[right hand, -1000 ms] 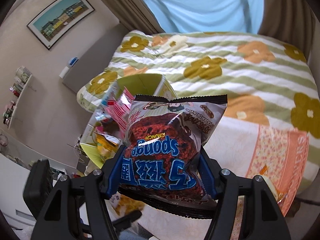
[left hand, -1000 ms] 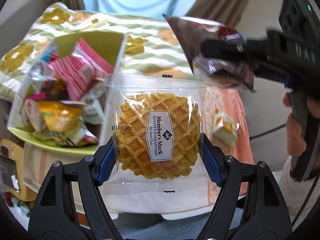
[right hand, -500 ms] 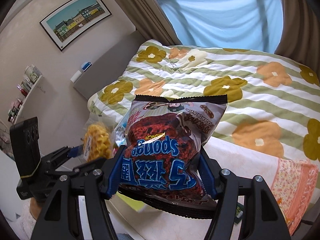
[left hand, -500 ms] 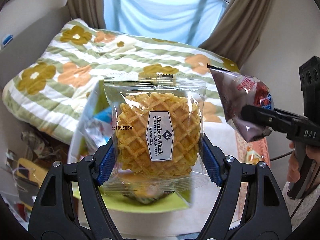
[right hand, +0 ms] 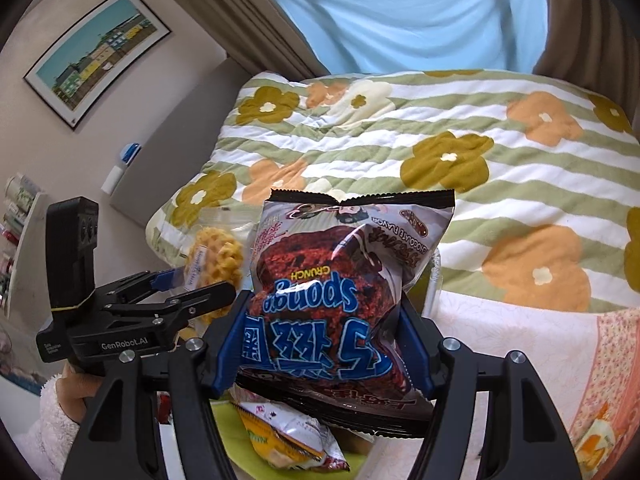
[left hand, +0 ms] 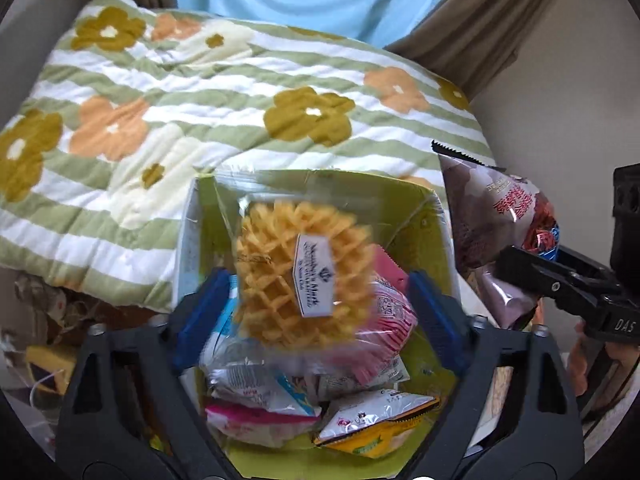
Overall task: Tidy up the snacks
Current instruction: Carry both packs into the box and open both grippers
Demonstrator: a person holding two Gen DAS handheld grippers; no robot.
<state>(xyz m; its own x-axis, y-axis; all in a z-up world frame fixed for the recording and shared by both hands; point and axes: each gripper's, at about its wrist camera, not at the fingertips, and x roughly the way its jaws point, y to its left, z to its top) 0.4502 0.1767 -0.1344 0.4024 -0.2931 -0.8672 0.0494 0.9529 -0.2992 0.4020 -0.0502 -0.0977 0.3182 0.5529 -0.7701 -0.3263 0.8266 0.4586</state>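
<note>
— Waffle packet (left hand: 304, 268): where?
— Loose between the left claw (left hand: 316, 304) pads, which have just spread wide, over the green box (left hand: 424, 208).
— Right claw (right hand: 320, 344)?
— Clamped on the chocolate sponge bag (right hand: 340, 280).

Waffle packet (left hand: 304, 272) above snack-filled box (left hand: 436, 216)

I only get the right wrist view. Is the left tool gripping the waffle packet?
Observer: No. The left tool has just been opening its jaws; the waffle packet is loose between them, pads clear of it.
Operator: What lies beneath it?
Observer: The green box, holding a pink packet and a yellow packet.
Operator: And my bag?
Observer: The chocolate snack bag, clamped in the right tool, is right of the box's wall.
</note>
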